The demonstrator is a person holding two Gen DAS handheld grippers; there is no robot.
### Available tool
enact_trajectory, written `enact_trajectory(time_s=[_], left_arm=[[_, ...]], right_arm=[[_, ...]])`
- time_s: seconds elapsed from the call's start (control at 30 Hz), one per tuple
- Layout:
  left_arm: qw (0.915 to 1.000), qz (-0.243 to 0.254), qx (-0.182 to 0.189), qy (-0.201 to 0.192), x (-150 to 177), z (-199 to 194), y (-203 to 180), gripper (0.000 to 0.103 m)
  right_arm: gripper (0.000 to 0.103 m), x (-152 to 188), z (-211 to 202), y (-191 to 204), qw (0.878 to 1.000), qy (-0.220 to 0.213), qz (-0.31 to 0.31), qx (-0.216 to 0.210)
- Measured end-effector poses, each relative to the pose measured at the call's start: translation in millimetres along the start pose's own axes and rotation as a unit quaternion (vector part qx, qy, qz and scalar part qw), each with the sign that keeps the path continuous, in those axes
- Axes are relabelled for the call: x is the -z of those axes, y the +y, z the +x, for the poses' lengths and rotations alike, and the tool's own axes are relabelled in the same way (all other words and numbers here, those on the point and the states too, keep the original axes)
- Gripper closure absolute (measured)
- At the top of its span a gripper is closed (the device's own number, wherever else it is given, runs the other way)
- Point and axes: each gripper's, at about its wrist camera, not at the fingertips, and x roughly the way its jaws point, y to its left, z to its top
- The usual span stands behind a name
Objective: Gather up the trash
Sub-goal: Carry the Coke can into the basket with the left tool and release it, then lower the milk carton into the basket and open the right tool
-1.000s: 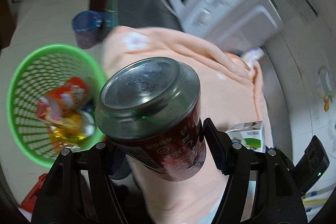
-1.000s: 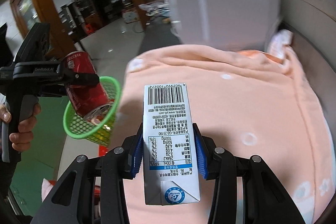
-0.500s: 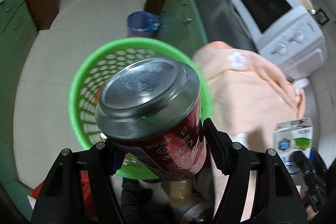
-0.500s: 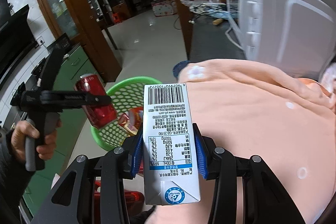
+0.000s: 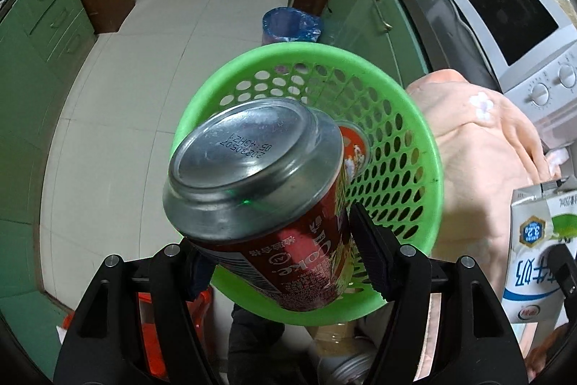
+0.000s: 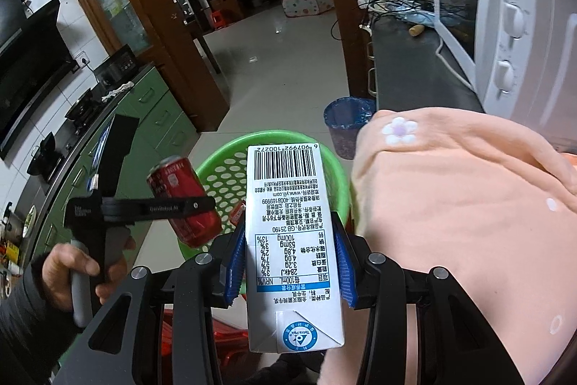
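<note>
My left gripper has its jaws clamped on a red cola can, tipped so its silver base faces my camera. The can hangs right over the green basket, covering the near half of its opening. My right gripper has its jaws clamped on a white milk carton, held upright with the barcode at the far end; the carton stands between my right camera and the basket and hides the middle of its rim.

Inside the basket, just beyond the can, lies an orange-red wrapper. To the right of the basket, touching its rim or nearly so, is a peach cloth with small flowers spread over the table. Beyond the cloth stands a white microwave. Behind the basket, on the tiled floor, is a blue-lined bin against green cabinets. Under the basket's near edge I see something red, too hidden to name. A person's hand grips the left handle.
</note>
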Motion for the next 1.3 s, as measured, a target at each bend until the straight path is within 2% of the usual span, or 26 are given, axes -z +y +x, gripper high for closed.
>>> enact_trajectory(time_s=[0.37,0.43,0.47,0.5,0.97,1.3], left_arm=[[0.9996,-0.024,0.007,0.011,4,9,16,0.035],[0.9996,-0.026,0.007,0.012,6,9,18,0.030],[0.9995,-0.028,0.005,0.011,6,9,19,0.023],[0.9995,-0.032,0.004,0.005,7,7,20,0.022],[0.9991,-0.035,0.018,-0.015,9,-15,24,0.022],[0.9986,-0.020,0.009,-0.048,12,-41,20,0.020]], right_arm=[[0.062,-12,25,10,1.000,0.006,0.010,-0.014],[0.062,-14,27,11,1.000,0.006,0.011,-0.015],[0.062,-15,28,12,1.000,0.006,0.012,-0.016],[0.062,-16,29,13,1.000,0.005,0.012,-0.017],[0.062,-21,44,27,1.000,0.006,0.009,-0.019],[0.060,-22,49,31,0.999,0.007,0.016,-0.031]])
